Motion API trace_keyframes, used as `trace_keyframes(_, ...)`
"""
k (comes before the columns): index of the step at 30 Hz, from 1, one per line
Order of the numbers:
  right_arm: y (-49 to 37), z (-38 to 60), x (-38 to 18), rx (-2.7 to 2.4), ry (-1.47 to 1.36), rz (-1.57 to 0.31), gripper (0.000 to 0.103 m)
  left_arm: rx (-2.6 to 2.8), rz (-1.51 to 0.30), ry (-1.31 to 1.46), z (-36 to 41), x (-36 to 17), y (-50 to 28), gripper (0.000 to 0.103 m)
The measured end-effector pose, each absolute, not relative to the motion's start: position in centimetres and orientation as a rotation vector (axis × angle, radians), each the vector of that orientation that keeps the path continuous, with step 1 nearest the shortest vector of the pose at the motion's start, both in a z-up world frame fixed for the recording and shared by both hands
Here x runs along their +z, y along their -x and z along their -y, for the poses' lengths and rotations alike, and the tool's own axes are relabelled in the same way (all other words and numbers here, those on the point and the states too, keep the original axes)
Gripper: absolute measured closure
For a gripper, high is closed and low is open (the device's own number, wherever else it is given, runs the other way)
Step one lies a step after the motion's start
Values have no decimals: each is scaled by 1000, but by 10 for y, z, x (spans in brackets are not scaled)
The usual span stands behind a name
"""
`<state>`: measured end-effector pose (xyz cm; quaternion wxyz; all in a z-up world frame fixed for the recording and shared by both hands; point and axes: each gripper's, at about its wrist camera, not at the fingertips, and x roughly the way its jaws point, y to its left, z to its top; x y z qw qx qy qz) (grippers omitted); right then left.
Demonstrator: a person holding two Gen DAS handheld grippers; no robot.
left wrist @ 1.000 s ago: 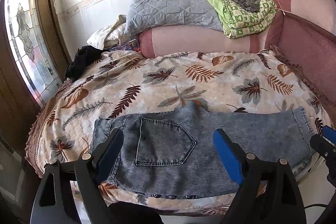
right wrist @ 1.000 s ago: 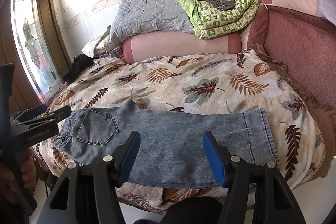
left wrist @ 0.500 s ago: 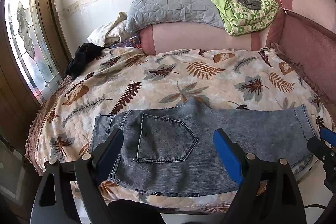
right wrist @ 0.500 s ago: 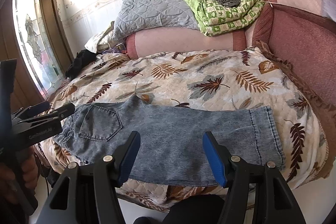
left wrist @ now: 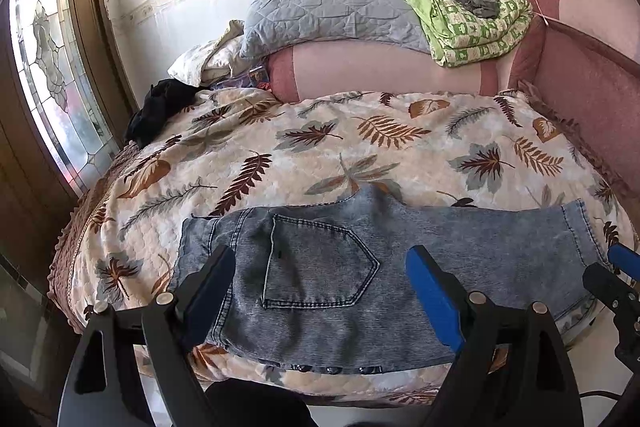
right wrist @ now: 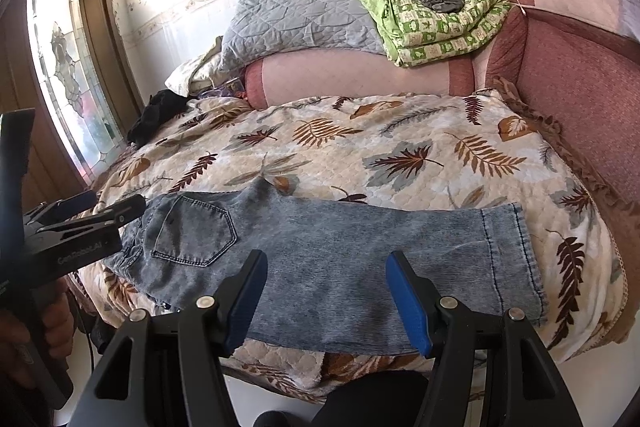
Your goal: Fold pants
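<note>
I am holding my left hand-held gripper [left wrist: 320,291] and right hand-held gripper [right wrist: 326,293] released above the jeans [right wrist: 340,251], which are lying flat along the bed's [right wrist: 400,147] near edge.

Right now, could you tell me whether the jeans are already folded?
Partly: the jeans lie flat, legs stacked into one, full length from waist to hem across the bedspread.

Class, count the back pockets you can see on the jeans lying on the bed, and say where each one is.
1. The single back pocket is stitched on the waist end of the jeans, toward the window side. The jeans look folded in half lengthwise, so a second pocket may be hidden underneath.
</note>
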<state>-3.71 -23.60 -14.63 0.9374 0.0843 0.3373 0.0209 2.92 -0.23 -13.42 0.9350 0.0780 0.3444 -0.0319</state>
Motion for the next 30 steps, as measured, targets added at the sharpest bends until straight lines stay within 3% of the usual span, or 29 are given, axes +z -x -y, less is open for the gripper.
trace_keyframes(16, 31, 222, -151, 68, -144, -718, 38, -34, -729, -162, -14, -148, -34, 15)
trace_keyframes(23, 16, 237, -188, 24, -152, -810, 38, 174, -785, -236, -68, -191, -62, 15)
trace_keyframes(30, -3, 313, -238, -226, -232, -929, 38, 307, -948, -247, -121, -249, -104, 15)
